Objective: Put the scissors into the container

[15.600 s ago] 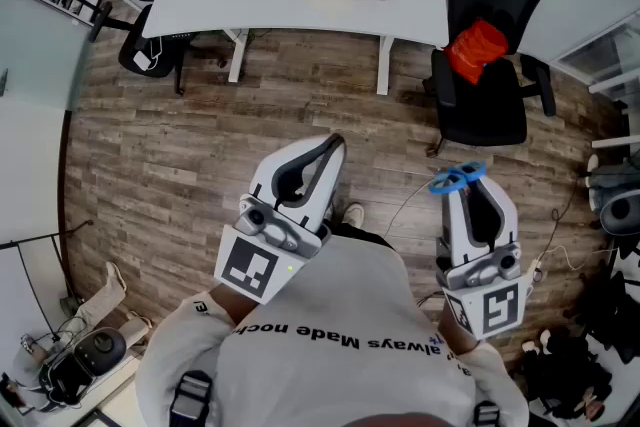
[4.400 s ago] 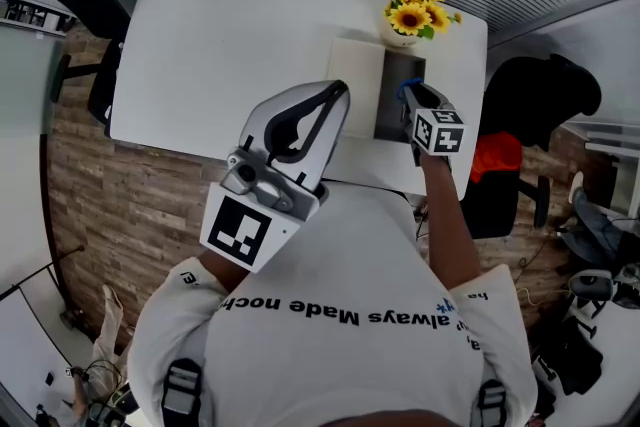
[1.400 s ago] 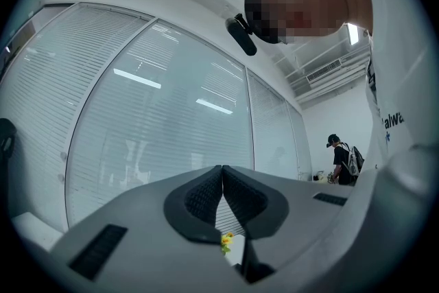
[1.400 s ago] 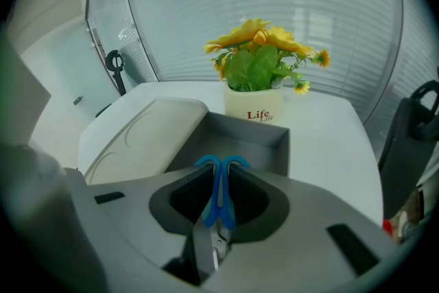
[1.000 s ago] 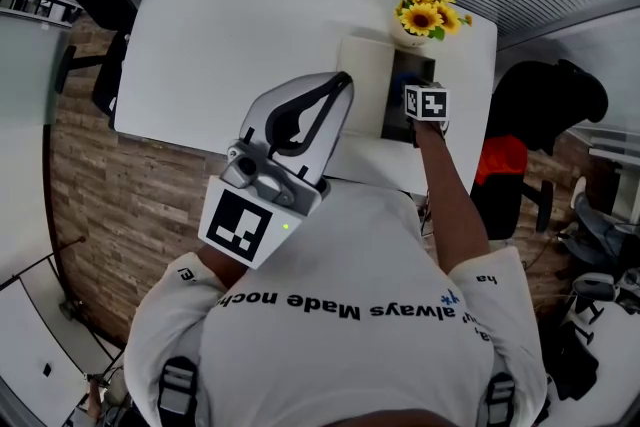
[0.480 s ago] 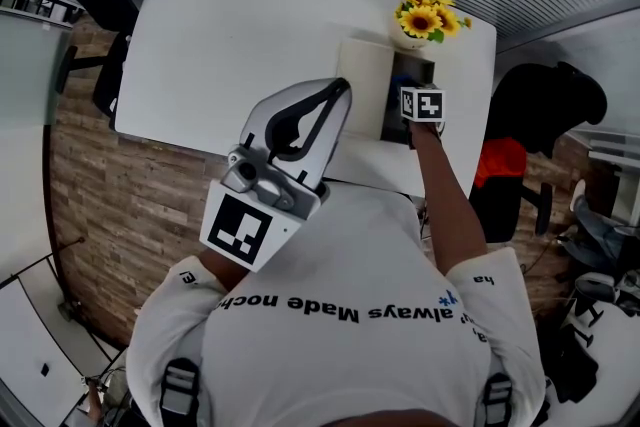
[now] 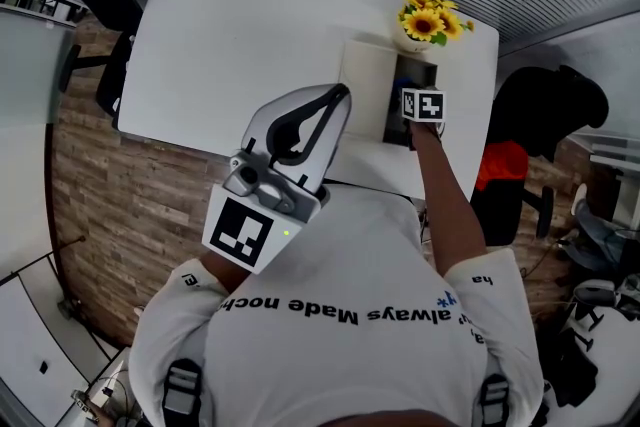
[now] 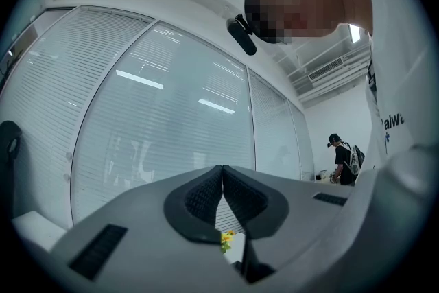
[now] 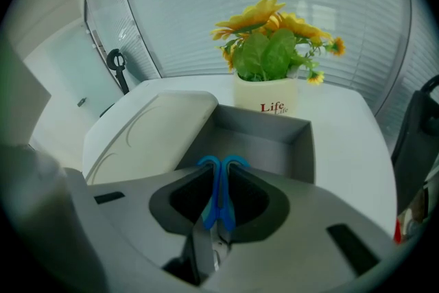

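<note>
My right gripper (image 9: 221, 183) is shut on the blue-handled scissors (image 9: 218, 199), handles pointing forward and blades back toward the camera. It hovers just over the near end of the open grey container (image 9: 264, 142). In the head view the right gripper (image 7: 422, 105) sits over the same grey container (image 7: 415, 73) on the white table. My left gripper (image 7: 318, 110) is held close to my chest, shut, nothing in it; in its own view the left gripper (image 8: 222, 185) points up at window blinds.
A cream lid (image 9: 154, 127) lies left of the container. A white pot of sunflowers (image 9: 267, 96) stands right behind it. The white table (image 7: 240, 45) has black chairs (image 7: 545, 115) at its right and far left ends.
My right gripper has stayed over the container's near end with the scissors, shifting only slightly. The left gripper has not moved.
</note>
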Tool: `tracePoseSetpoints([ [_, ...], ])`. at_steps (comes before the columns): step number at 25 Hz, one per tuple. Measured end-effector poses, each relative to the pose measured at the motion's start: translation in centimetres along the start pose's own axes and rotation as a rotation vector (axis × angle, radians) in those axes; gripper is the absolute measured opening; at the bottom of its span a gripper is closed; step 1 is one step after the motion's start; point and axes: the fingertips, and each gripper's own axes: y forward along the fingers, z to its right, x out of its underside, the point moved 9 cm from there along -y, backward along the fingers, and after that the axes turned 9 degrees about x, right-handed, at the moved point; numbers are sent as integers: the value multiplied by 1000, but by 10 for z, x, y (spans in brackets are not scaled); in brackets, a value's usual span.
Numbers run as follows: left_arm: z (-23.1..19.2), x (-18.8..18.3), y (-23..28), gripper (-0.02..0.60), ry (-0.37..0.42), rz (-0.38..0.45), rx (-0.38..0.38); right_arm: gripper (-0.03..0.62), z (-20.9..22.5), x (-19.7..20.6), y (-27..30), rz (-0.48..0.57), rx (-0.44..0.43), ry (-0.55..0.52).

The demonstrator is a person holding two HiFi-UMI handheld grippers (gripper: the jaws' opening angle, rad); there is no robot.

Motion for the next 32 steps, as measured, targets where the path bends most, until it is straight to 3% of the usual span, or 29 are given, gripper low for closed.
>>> tracePoseSetpoints([
  [32,-2,-1,-4,21,0,0,-23,81,-4,8,19,-60,5,-15],
])
